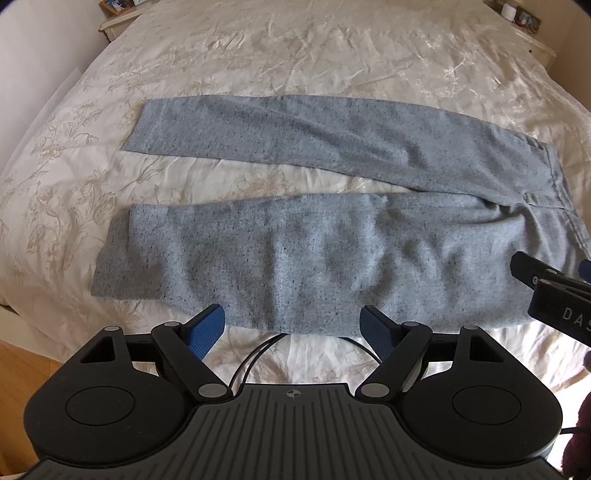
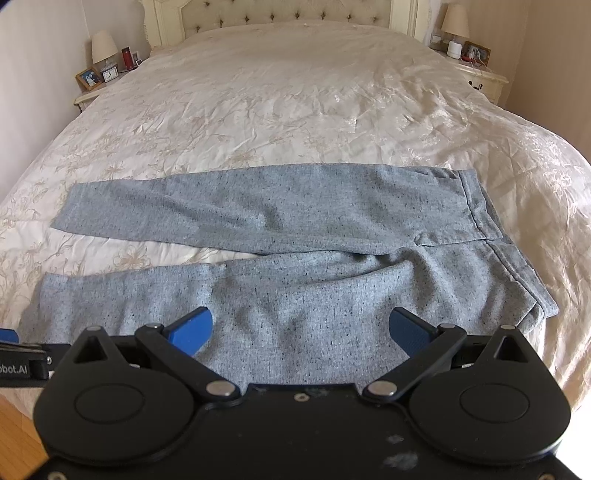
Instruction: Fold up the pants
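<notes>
Grey speckled pants (image 1: pixel 314 254) lie flat across the cream bedspread (image 1: pixel 258 66), legs pointing left and spread apart, waistband at the right. My left gripper (image 1: pixel 293 323) hovers open above the near edge of the closer leg, nothing between its blue pads. In the right wrist view the same pants (image 2: pixel 295 295) fill the foreground, and my right gripper (image 2: pixel 301 328) stands open over the thigh part near the waist, holding nothing. The right gripper's black finger also shows at the right edge of the left wrist view.
The bed has a tufted headboard (image 2: pixel 288 14). Nightstands (image 2: pixel 92 92) with lamps, frames and small items stand on both sides. Wooden floor (image 1: pixel 22 365) shows at the near left corner beyond the bed's edge.
</notes>
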### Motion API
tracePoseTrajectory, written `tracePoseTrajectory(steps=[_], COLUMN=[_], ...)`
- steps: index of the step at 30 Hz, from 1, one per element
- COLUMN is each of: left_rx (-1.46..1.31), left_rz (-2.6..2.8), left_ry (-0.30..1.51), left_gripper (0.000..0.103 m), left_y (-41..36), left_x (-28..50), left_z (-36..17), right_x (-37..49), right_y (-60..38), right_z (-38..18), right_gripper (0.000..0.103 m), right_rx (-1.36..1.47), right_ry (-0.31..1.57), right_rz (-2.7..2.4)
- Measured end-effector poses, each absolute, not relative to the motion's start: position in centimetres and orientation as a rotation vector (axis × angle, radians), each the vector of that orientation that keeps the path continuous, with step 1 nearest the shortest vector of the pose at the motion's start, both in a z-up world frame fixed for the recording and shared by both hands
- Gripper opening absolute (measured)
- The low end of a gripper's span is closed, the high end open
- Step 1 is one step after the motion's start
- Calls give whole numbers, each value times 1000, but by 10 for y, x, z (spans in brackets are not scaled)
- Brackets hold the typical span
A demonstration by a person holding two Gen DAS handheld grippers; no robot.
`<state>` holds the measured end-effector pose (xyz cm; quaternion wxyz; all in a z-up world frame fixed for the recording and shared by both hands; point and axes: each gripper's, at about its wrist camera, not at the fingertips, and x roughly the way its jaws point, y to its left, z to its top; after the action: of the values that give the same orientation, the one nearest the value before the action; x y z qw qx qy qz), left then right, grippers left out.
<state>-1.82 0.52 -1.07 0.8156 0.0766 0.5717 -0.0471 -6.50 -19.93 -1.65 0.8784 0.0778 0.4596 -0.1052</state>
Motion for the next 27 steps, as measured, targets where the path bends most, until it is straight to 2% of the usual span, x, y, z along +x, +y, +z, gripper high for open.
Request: tracePoseTrajectory(steps=[18, 27], left_rx=[172, 176], left_rz=[-109, -50], left_ry=[1216, 1181], left_gripper=[79, 79], left_y=[4, 34], left_x=[-16, -24], left_z=[-11, -16], right_x=[-60, -60], right_y=[-201, -187], right_z=[-18, -16], right_gripper=[103, 103], right_rx=[155, 154], right_ry=[966, 908], right_rz=[-241, -175])
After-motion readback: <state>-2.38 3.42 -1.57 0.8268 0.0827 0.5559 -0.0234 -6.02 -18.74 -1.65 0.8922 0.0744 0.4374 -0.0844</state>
